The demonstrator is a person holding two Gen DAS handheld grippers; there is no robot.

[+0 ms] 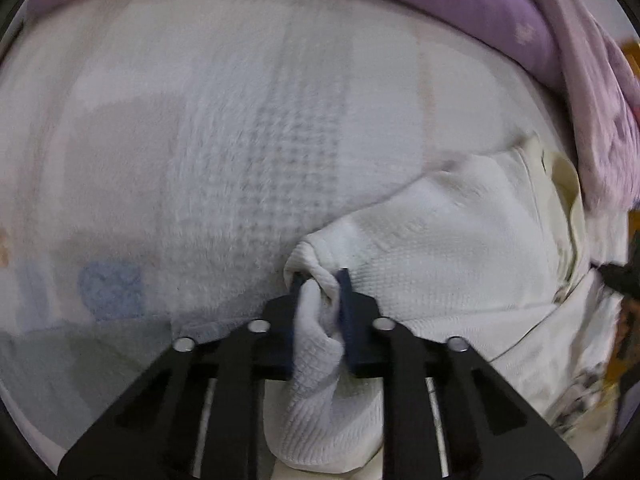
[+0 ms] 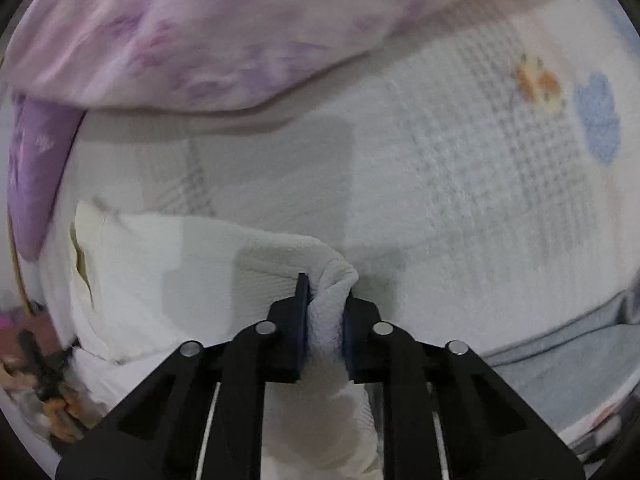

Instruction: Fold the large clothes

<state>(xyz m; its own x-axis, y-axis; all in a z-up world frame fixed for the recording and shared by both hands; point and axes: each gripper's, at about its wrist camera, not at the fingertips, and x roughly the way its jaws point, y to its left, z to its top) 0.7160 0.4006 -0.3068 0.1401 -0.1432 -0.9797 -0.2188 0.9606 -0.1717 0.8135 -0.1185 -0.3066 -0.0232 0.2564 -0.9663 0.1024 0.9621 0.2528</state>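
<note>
A white waffle-knit garment [image 1: 448,240] lies on a pale quilted bedspread [image 1: 224,128]. My left gripper [image 1: 320,280] is shut on a bunched corner of it, with the cloth pinched between the dark pads and hanging back toward the camera. In the right wrist view the same white garment [image 2: 160,264] spreads to the left. There my right gripper [image 2: 325,288] is shut on another bunched corner, the fabric squeezed between its pads. Both grippers point steeply down at the bed.
A purple floral blanket [image 1: 552,52] lies heaped along the far edge of the bed, also seen as a purple floral blanket [image 2: 200,32] in the right view. The bedspread [image 2: 500,184] carries blue and orange printed patches. Dark objects show at the bed's side [image 2: 44,364].
</note>
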